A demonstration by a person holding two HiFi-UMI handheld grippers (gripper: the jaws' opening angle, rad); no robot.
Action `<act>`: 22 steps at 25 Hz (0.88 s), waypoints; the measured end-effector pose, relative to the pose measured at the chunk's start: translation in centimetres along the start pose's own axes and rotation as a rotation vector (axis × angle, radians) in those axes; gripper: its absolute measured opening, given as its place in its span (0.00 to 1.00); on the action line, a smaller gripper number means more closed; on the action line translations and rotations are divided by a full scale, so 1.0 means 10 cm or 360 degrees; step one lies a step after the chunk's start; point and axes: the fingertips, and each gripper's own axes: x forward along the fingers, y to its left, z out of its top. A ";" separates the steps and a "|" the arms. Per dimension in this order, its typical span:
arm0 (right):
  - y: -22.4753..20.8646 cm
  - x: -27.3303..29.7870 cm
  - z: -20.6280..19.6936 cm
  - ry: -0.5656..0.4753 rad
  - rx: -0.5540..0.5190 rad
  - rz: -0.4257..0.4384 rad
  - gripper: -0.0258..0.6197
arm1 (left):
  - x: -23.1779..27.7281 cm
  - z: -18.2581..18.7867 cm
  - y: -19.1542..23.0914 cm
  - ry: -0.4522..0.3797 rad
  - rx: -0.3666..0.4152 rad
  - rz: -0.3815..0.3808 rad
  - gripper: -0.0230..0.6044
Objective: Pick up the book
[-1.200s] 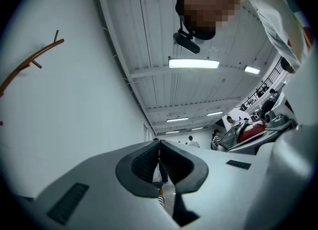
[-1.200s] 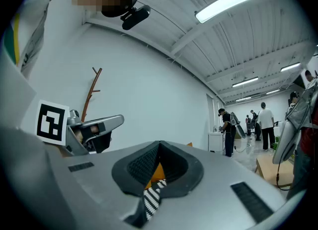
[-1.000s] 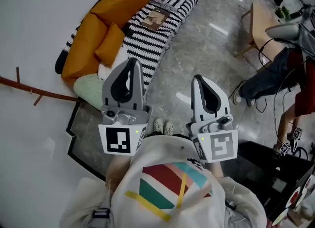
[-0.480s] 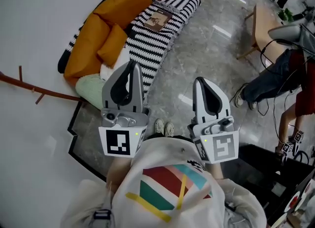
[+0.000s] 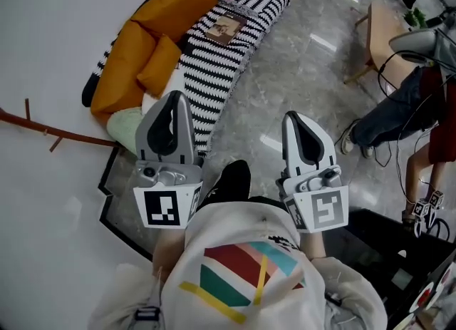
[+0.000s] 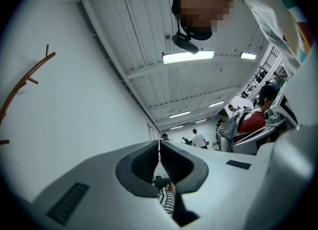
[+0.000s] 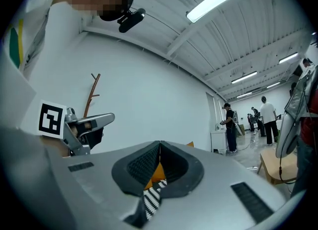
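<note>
The book (image 5: 224,28), a thin brown-covered volume, lies flat on the black-and-white striped sofa seat (image 5: 214,65) at the top of the head view, far ahead of both grippers. My left gripper (image 5: 174,98) is held near my chest, shut and holding nothing; in the left gripper view its jaws (image 6: 159,145) meet edge to edge. My right gripper (image 5: 293,117) sits beside it at the same height, also shut and with nothing in it, its jaws closed in the right gripper view (image 7: 159,147). A strip of the striped seat shows below both jaw pairs.
Orange cushions (image 5: 167,15) line the sofa's back and a pale green cushion (image 5: 127,126) lies at its near end. A wooden table (image 5: 381,29) and seated people (image 5: 399,107) are on the right. A dark shoe (image 5: 231,179) steps on the grey floor.
The left gripper has shifted slightly left and the right one edged forward. A dark shoe has come forward between the grippers, covering the light shoes seen before.
</note>
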 end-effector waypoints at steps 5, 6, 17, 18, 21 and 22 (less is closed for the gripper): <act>-0.12 0.22 -0.11 0.0033 0.0030 0.0008 0.06 | 0.27 -0.24 0.13 0.0018 -0.0052 0.0016 0.06; -0.17 0.29 -0.15 0.0048 0.0017 0.0001 0.06 | 0.36 -0.28 0.14 0.0007 -0.0063 0.0012 0.06; -0.84 1.51 -0.16 0.0096 -0.0070 0.0005 0.06 | 1.51 -0.86 0.54 0.0018 -0.0022 0.0045 0.06; -0.89 1.64 -0.16 0.0096 -0.0072 0.0001 0.06 | 1.64 -0.90 0.60 0.0016 -0.0022 0.0039 0.06; -1.02 2.01 -0.14 0.0084 -0.0067 -0.0005 0.06 | 2.00 -0.95 0.80 -0.0017 -0.0016 0.0039 0.06; -1.05 2.10 -0.14 0.0080 -0.0066 -0.0005 0.06 | 2.10 -0.97 0.85 -0.0028 -0.0019 0.0036 0.06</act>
